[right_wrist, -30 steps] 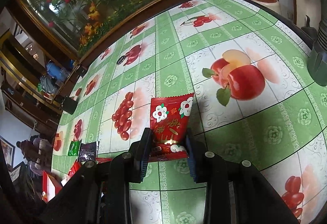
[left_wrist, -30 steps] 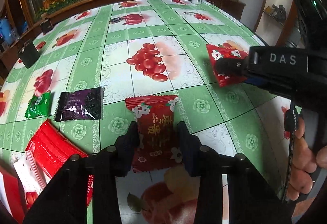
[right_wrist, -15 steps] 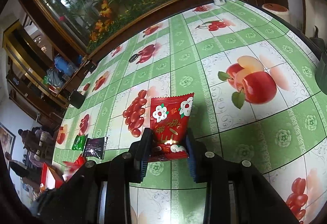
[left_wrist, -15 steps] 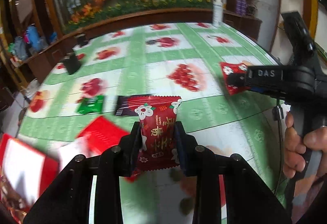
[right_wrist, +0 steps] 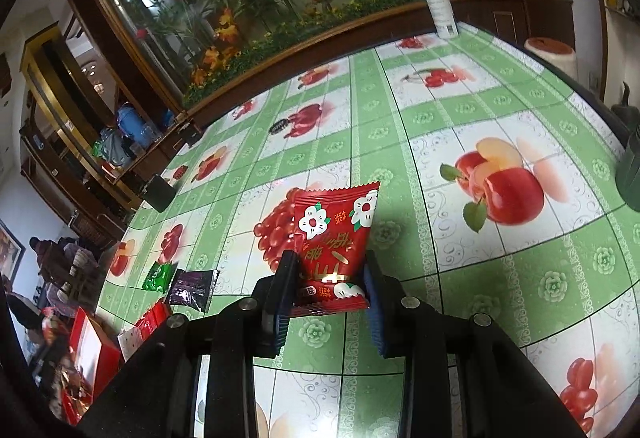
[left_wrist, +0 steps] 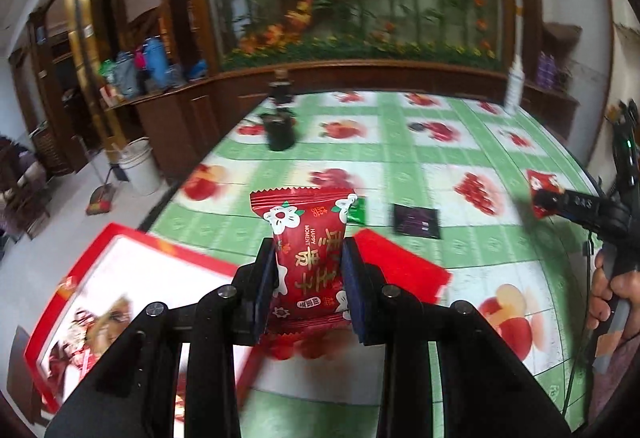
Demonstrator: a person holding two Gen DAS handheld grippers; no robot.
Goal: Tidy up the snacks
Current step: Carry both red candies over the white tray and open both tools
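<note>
My left gripper (left_wrist: 307, 270) is shut on a red flowered snack packet (left_wrist: 306, 238) and holds it upright in the air, over the table's left edge beside a red box (left_wrist: 116, 298) with snacks inside. My right gripper (right_wrist: 327, 278) is shut on a second red flowered packet (right_wrist: 334, 234), held above the green fruit-print tablecloth (right_wrist: 500, 278). In the left wrist view the right gripper (left_wrist: 540, 203) shows at far right with its packet, gripped by a hand (left_wrist: 612, 290). A green packet (right_wrist: 159, 275) and a dark purple packet (right_wrist: 191, 288) lie on the table.
A red lid or flat pack (left_wrist: 400, 270) lies behind the left gripper. The red box (right_wrist: 86, 354) shows again at lower left in the right wrist view. A black cup (left_wrist: 280, 132) and a white spray bottle (right_wrist: 438, 2) stand at the far side. A white bucket (left_wrist: 138, 168) sits on the floor.
My left gripper has lifted its red packet off the table and swung left toward the red box. The right gripper has barely moved with its packet.
</note>
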